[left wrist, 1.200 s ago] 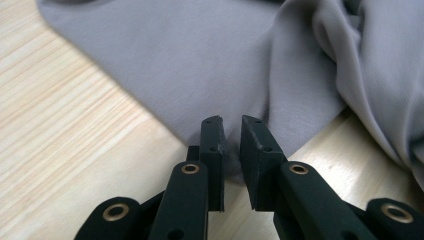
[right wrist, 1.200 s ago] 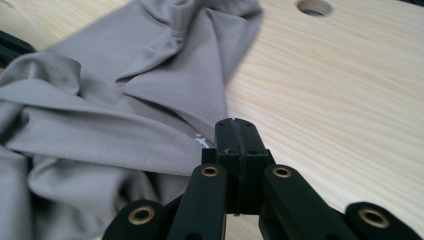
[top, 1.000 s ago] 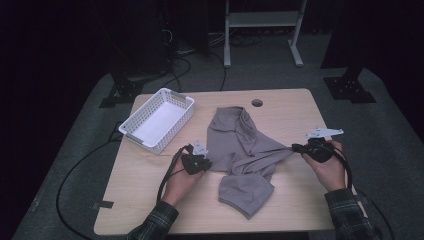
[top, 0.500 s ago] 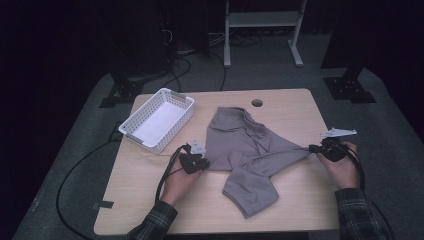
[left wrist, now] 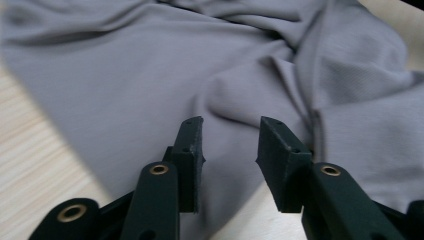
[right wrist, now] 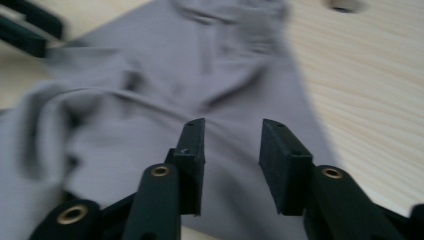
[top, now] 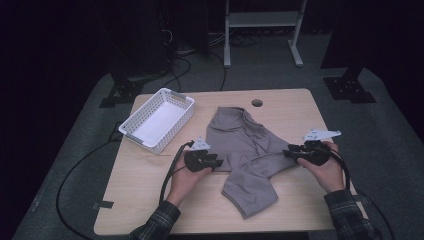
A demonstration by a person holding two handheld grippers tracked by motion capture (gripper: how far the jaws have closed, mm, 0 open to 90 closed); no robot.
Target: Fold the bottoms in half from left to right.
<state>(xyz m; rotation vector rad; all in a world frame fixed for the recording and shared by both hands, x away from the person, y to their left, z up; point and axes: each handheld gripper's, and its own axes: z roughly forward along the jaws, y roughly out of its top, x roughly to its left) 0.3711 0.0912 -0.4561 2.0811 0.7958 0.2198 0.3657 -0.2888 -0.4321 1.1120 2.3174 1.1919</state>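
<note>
Garment point(top: 245, 150), grey, lies crumpled mid worktop point(top: 150, 200), long axis running away from me. I've got left hand-held gripper point(top: 216, 163) at its left edge, right hand-held gripper point(top: 287, 153) at right edge; both jaws spread, empty, equally near.

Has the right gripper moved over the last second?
Yes. In the high view the right gripper swung out toward the table's right edge, then came back inward. It now sits at the grey garment's right side, jaws open.
</note>
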